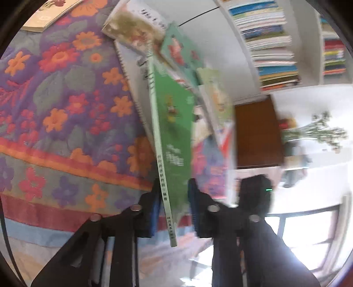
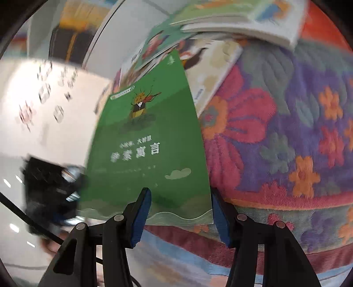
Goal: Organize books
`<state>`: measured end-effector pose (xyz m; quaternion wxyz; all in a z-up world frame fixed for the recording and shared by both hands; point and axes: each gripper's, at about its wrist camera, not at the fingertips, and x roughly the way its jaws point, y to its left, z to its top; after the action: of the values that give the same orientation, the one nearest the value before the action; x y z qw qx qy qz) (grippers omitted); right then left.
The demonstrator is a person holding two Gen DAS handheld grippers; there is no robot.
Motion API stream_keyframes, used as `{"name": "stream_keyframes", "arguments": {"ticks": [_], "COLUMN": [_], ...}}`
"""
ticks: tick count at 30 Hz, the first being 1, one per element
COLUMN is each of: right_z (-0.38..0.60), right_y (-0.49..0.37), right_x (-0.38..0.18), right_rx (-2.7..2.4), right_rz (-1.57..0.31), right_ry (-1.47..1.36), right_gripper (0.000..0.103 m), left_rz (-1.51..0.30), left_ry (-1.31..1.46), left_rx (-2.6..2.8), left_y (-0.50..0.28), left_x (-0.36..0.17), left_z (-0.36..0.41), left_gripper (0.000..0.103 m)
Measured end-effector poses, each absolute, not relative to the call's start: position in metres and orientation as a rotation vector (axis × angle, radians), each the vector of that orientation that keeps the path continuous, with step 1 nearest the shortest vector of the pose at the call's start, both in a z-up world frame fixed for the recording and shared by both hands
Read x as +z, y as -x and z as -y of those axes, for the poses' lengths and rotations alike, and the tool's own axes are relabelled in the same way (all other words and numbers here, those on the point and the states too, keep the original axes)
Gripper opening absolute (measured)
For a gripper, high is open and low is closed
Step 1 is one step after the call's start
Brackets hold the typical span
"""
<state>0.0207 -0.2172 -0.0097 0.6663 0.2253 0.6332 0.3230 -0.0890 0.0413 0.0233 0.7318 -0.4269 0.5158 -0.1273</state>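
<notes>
A thin green book [image 1: 174, 123] with a cartoon insect and white characters on its cover [image 2: 145, 143] is up off the floral bedspread [image 1: 55, 99], tilted on edge. My left gripper [image 1: 174, 181] is shut on the green book at its pale spine, near the lower end. In the right wrist view that gripper shows as a blurred black shape [image 2: 50, 192] at the book's left edge. My right gripper [image 2: 179, 191] is open, and the book's lower edge hangs between its blue pads without being pinched. Behind the book lies a loose pile of picture books [image 1: 132, 28] [image 2: 220, 22].
A white bookshelf [image 1: 269, 44] packed with stacked books stands beyond the bed. Beside it are a brown cabinet [image 1: 256, 132] and a vase of flowers [image 1: 308, 132] on a white surface. Another book [image 1: 48, 13] lies far off on the bedspread [image 2: 286, 132].
</notes>
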Motion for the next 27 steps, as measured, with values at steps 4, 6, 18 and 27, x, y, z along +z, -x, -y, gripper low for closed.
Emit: {"name": "stream_keyframes", "arguments": {"ticks": [4, 6, 18, 27], "right_z": [0.228, 0.234, 0.267, 0.228], "right_y": [-0.024, -0.026, -0.045, -0.041], "right_x": [-0.022, -0.026, -0.039, 0.017], "right_rx": [0.74, 0.742, 0.811, 0.833], "right_rz": [-1.445, -1.461, -1.484, -1.331], "right_ry": [-0.636, -0.692, -0.958, -0.555], "right_gripper": [0.053, 0.054, 0.057, 0.019], "left_rz": [-1.15, -1.141, -1.142, -1.221], "left_ry": [0.969, 1.04, 1.312, 1.058], "left_rx": [-0.249, -0.278, -0.34, -0.257], "left_y": [0.083, 0.084, 0.073, 0.073], "left_x": [0.011, 0.01, -0.003, 0.008], "left_z": [-0.034, -0.036, -0.033, -0.032], "left_gripper": [0.011, 0.011, 0.01, 0.012]}}
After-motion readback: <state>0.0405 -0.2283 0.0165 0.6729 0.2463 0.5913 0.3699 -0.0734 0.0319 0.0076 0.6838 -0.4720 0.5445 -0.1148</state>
